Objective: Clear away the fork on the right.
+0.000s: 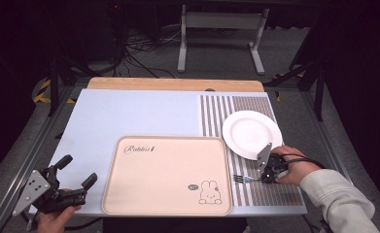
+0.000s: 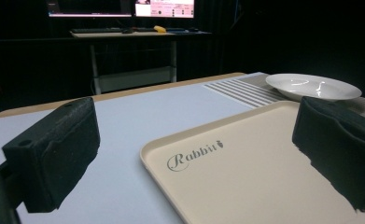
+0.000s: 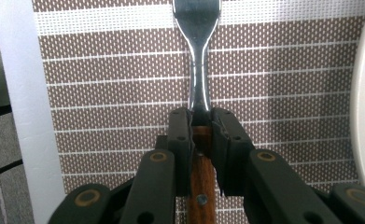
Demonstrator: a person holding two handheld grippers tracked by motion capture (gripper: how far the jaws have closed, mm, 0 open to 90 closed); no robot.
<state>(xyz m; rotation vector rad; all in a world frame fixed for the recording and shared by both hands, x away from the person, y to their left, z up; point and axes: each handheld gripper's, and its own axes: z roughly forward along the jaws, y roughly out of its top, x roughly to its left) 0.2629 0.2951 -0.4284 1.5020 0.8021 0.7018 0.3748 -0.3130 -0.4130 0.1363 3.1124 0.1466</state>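
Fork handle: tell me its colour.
Reddish-brown wood on the fork handle, with a metal rivet; clearest in the right gripper view.

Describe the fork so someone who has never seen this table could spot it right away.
Start at the beige tray with the rabbit drawing, then look just past its right edge to the brown striped placemat, below the white plate. The fork lies there, tines toward the tray, clamped at its wooden handle by the right gripper. It is the only cutlery, with a shiny metal neck.

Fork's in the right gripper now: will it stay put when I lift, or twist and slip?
The fork is probably stiff: metal neck, wooden handle. The right gripper clamps where handle meets neck, so the head may droop slightly. The polished steel looks slippery; the wood likely grips better.
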